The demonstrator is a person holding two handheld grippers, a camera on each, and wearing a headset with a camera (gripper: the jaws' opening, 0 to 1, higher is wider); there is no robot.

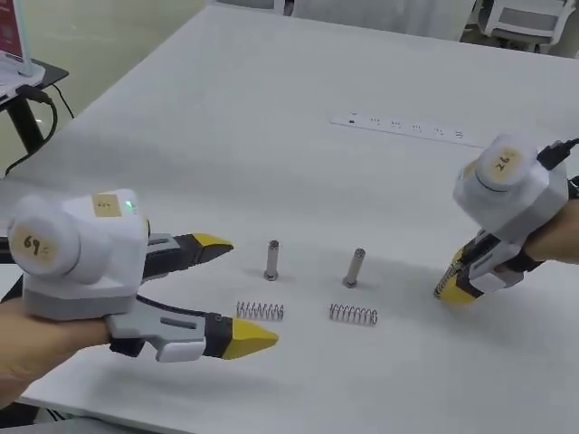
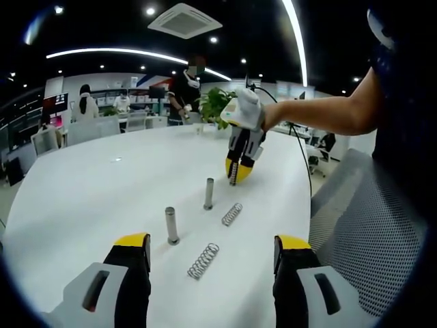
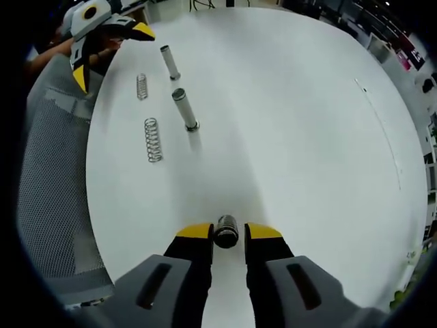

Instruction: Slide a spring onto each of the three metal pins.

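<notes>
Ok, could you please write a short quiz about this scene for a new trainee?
1. True or false: the left claw is open and holds nothing.
2. How many springs lie loose on the table? A) one B) two C) three
3. Fill in the gap: the right claw has a metal ____ between its jaws.

Key: 1. True. 2. B. 3. pin.

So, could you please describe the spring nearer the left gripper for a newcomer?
On the white table, two upright silver metal pins stand side by side, a coiled wire spring lying before each. Yours is the one nearest the left gripper's yellow-tipped jaws.
</notes>
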